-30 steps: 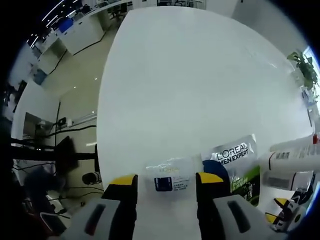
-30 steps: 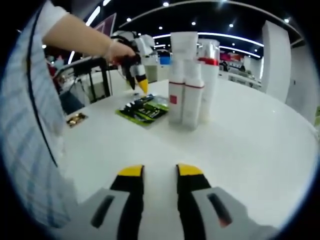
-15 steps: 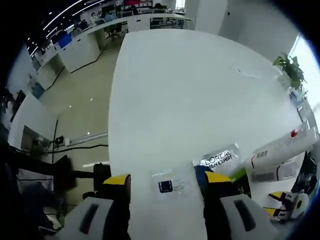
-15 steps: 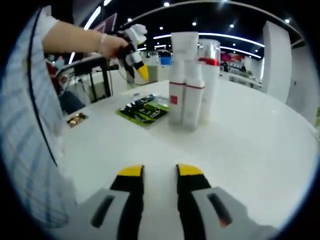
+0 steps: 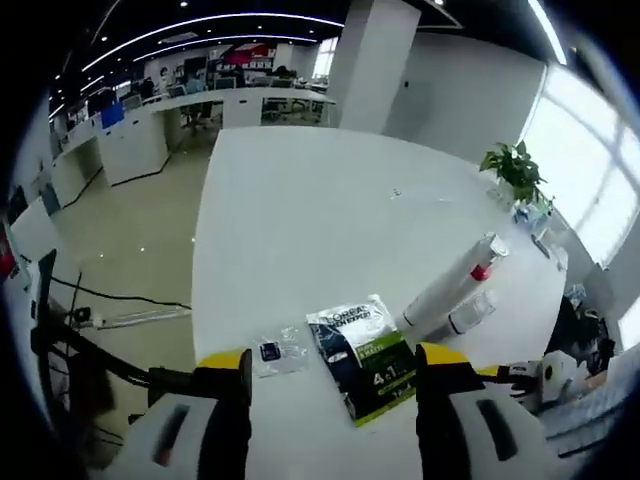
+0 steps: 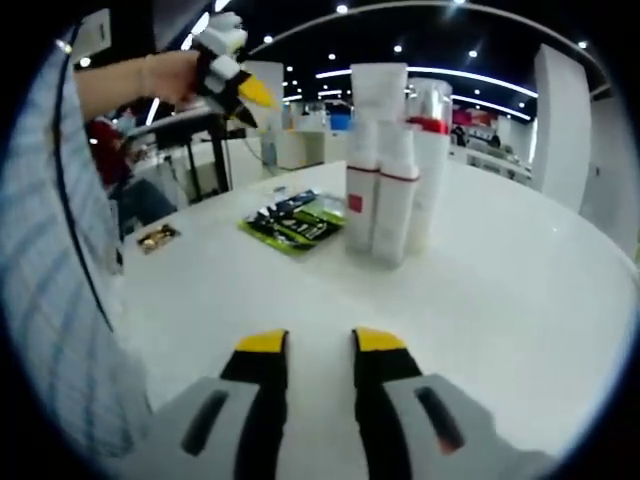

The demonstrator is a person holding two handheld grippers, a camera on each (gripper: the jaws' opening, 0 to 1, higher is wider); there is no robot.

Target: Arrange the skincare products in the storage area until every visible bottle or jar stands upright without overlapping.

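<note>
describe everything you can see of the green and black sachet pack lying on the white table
The green and black sachet pack is a flat, glossy packet, dark at one end with white lettering and bright green at the other with large white print. It lies flat on the white table, beside a small clear sachet and close to the upright white bottles, apparently not touching them. In the right gripper view it reads as a low green-black slab left of the bottles. Nothing grips it.
</note>
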